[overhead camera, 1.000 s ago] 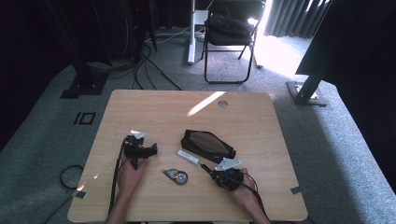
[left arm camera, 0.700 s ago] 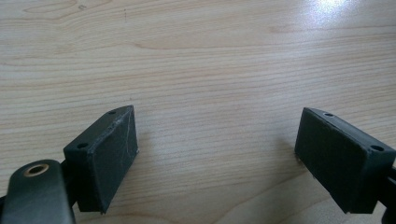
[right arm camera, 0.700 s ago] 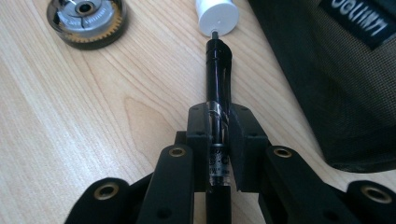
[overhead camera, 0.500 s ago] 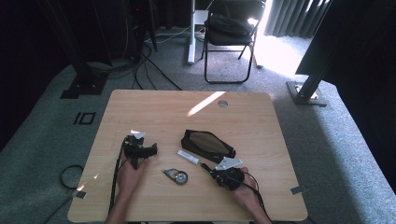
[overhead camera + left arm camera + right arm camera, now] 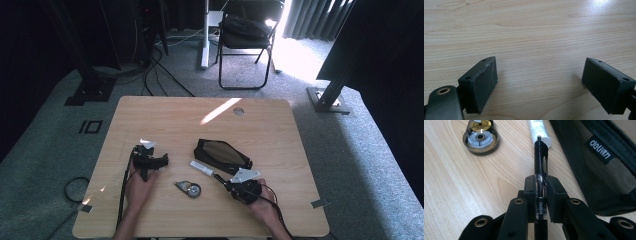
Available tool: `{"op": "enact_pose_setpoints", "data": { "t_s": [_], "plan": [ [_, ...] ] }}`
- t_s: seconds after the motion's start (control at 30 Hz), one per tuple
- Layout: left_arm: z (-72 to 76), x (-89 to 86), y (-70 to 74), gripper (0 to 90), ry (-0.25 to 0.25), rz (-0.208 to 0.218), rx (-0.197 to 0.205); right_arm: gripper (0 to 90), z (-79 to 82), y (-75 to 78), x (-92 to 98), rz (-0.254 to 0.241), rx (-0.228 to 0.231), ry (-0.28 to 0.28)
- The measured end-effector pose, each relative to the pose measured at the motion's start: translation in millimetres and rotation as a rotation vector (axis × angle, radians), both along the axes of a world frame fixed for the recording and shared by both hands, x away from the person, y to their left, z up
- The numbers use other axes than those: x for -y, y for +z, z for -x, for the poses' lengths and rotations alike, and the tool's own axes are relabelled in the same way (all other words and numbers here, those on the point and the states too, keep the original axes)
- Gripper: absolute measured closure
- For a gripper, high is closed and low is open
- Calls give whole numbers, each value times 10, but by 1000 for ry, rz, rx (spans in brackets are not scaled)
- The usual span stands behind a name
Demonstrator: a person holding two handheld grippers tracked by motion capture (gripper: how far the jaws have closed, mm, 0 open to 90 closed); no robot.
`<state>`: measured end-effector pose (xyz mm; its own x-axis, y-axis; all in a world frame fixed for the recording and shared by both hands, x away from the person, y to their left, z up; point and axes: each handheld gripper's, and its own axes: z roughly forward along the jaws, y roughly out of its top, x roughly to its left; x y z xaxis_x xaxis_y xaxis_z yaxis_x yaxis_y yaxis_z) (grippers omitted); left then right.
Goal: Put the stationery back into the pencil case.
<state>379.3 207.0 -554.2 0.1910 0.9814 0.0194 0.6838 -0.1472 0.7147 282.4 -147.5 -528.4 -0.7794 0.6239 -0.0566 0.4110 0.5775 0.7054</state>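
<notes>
My right gripper (image 5: 541,195) is shut on a black pen (image 5: 541,157), which sticks out forward between its pads. The pen's tip lies at the end of a white tube (image 5: 539,131) on the wooden table (image 5: 260,125). In the high view the right gripper (image 5: 228,183) sits near the front right, with the pen (image 5: 220,178) pointing up-left toward the white tube (image 5: 200,168). A black mesh pencil case (image 5: 222,154) lies just behind it, its label and mesh (image 5: 599,165) to the pen's right. My left gripper (image 5: 160,161) rests at the front left, open (image 5: 540,82), with bare wood between its pads.
A round correction-tape dispenser (image 5: 189,189) lies between the two hands, also to the pen's left (image 5: 480,137). A sunlit streak and a small hole (image 5: 238,111) mark the table's far side. A folding chair (image 5: 247,35) and cables stand on the floor beyond.
</notes>
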Motion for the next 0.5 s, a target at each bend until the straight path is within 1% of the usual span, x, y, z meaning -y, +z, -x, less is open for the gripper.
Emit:
{"op": "enact_pose_setpoints", "data": {
  "t_s": [0.33,0.5],
  "plan": [
    [0,0,0,134,0,0,0,797,29,81,-27,-7,22,15],
    [0,0,0,134,0,0,0,797,42,111,-22,-14,25,16]
  ]
}}
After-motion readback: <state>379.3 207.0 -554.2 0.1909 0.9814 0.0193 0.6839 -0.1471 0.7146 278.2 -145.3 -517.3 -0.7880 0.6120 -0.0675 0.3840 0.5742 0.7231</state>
